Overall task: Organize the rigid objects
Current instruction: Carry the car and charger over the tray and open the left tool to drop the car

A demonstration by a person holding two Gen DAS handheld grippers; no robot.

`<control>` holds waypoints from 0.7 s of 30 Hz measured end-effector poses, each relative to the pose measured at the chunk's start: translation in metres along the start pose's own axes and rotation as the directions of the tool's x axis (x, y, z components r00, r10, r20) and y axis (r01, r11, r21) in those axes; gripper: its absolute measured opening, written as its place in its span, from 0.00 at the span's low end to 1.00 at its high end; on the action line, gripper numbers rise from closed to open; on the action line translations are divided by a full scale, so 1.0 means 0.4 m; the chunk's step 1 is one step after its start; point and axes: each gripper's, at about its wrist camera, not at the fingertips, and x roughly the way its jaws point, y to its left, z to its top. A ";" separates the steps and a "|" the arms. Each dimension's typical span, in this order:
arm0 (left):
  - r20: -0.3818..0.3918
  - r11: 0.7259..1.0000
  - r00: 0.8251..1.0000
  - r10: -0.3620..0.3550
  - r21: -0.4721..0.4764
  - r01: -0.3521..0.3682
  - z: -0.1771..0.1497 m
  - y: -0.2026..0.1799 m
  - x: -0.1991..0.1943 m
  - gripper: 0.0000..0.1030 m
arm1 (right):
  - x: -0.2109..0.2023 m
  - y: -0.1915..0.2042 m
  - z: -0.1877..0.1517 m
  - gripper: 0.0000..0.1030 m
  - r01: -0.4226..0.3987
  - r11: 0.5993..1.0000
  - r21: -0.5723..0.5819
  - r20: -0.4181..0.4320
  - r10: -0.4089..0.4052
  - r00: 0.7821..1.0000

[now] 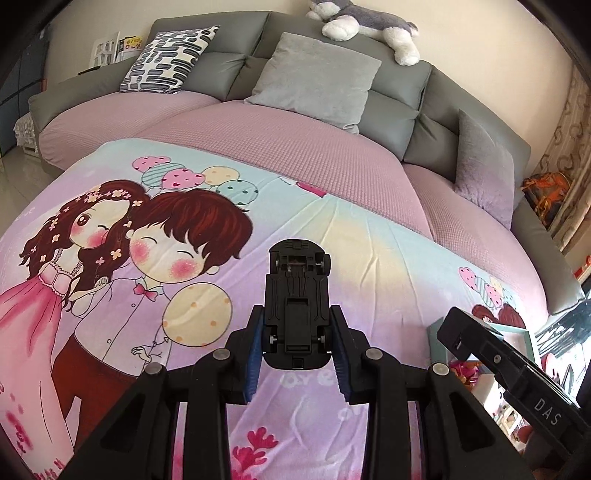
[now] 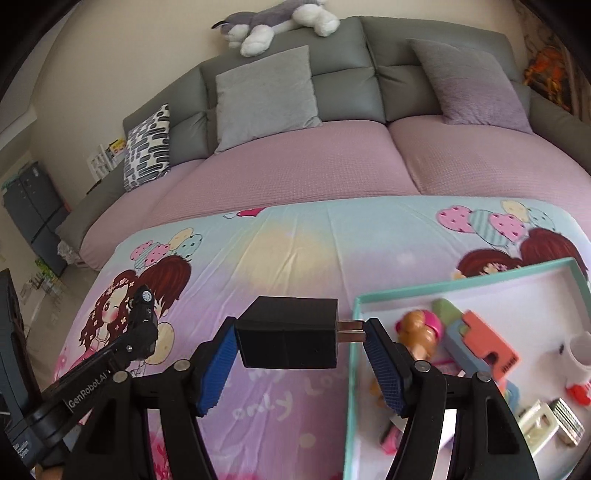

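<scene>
My left tool [image 1: 298, 334] is clamped on a black toy car [image 1: 297, 306], turned so its underside faces the camera, nose pointing away from me, held up over the cartoon blanket [image 1: 147, 258] on the bed. The blue pads [image 1: 255, 362] press on the car's flanks near its rear wheels.

My right tool [image 2: 299, 343] holds a black plug adapter [image 2: 288, 338] sideways: one pad bears on the adapter's flat end, the other on the tips of its two metal prongs [image 2: 351, 330] (so the jaws stand fairly wide, yet they grip). It hangs above the blanket, just beside the teal-rimmed tray [image 2: 352, 332].

The tray lies on the blanket on my right side. Inside it are a small doll with a pink hat [image 2: 419, 328], a coral block [image 2: 487, 343], a white cup [image 2: 580, 350] and a few small pieces I cannot make out.

Behind the bed stand grey cushions [image 2: 266, 96], with a plush husky [image 2: 273, 20] along the top of the headboard.
</scene>
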 end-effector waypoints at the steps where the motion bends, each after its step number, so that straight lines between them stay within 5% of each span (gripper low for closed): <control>1: 0.000 1.000 1.000 -0.008 0.012 0.008 -0.003 -0.013 -0.006 0.34 | -0.017 -0.016 -0.009 0.69 0.026 1.000 0.016 -0.001 -0.026 1.000; 12: -0.053 0.968 0.988 -0.144 0.201 0.152 -0.065 -0.216 -0.060 0.34 | -0.171 -0.213 -0.103 0.69 0.238 0.955 0.178 -0.026 -0.237 0.971; 21: -0.152 0.908 0.975 -0.164 0.362 0.210 -0.146 -0.365 -0.078 0.34 | -0.230 -0.282 -0.134 0.69 0.298 0.939 0.171 -0.070 -0.290 0.954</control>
